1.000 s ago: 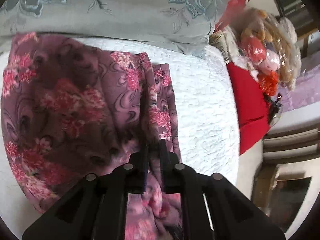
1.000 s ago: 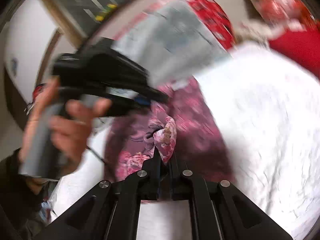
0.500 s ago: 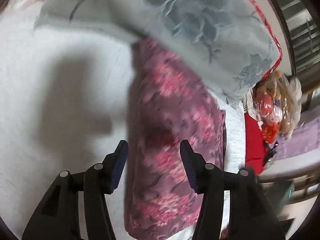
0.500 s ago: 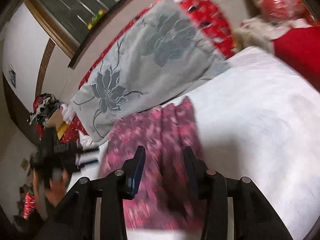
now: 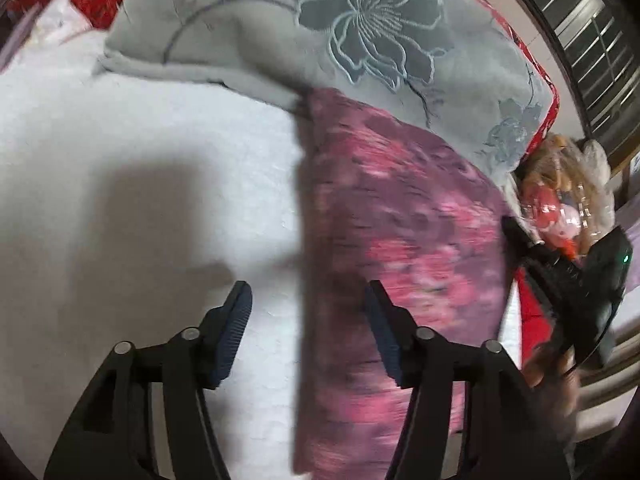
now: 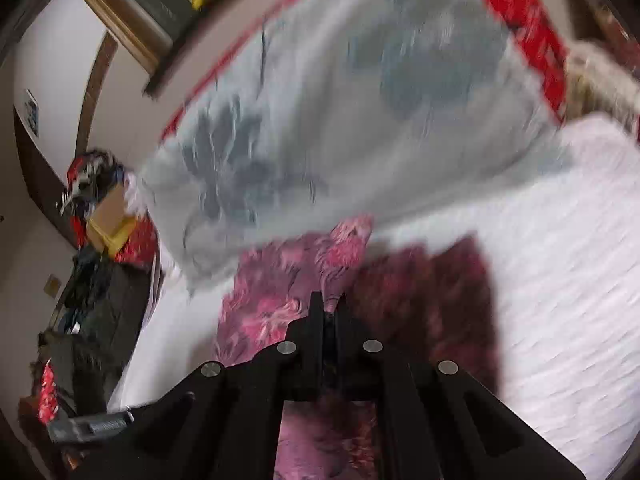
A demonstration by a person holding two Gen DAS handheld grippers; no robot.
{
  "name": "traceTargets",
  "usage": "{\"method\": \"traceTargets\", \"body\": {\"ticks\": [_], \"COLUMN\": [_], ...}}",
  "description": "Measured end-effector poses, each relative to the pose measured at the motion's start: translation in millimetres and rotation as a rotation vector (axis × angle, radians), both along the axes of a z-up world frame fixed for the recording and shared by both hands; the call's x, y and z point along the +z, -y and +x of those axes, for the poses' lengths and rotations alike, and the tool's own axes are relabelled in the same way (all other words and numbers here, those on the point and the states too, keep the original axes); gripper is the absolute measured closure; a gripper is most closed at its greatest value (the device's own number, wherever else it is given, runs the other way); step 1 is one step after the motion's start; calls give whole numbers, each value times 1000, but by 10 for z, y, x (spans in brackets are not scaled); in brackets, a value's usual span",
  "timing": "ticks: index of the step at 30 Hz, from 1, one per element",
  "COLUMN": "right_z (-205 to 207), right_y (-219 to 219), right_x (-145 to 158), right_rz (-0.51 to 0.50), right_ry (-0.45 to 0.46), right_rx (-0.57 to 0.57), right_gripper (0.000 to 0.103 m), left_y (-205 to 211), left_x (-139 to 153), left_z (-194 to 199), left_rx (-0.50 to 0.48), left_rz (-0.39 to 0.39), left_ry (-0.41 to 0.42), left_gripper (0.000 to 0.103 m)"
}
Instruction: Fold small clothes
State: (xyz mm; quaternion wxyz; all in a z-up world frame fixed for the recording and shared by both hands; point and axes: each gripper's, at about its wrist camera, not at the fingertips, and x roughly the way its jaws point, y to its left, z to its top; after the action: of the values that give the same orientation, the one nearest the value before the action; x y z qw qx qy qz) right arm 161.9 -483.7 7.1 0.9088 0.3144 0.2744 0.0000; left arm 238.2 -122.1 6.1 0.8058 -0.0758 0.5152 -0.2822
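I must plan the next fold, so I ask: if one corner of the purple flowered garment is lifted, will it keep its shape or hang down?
The purple flowered garment will probably hang limp: it lies flat on the white bedcover, following its surface. It looks thin, so likely light. Its folded edge may slide open when pulled.

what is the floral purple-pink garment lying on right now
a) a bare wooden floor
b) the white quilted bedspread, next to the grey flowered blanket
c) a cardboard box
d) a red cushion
b: the left wrist view shows the floral garment lying folded into a long strip on the white bedspread, its far end against the grey flowered blanket.
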Motion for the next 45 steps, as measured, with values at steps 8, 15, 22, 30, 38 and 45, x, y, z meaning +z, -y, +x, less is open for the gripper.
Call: {"method": "traceTargets", "body": {"ticks": [8,15,22,30,38,45], "right_z": [174,-641,-1085,-1032,-520,121], "right_y": [245,102,-217,-125,217,361], "right_x": [-450,-351,-269,-635,-196,-413], "right_rz": [-19,145,-20,-54,41,106], "right_ry": [-228,-158,-155,-372,-164,-171], "right_rx": [-79,-26,39,3,-93,-60], "right_gripper": [90,57,93,88,52,99], "left_y": [58,12,257,345,228,371], "left_x": [-185,-118,-191,-146,-28,-166], "left_z": [8,-116,-413,-522,45,145], "left_rx": [-58,-159,-280,-357,-180,-114], "left_rz": [110,16,139,264,-34,-22], "left_ry": [28,-53,6,103,-11,-5], "left_gripper": [44,44,43,43,39,30]}}
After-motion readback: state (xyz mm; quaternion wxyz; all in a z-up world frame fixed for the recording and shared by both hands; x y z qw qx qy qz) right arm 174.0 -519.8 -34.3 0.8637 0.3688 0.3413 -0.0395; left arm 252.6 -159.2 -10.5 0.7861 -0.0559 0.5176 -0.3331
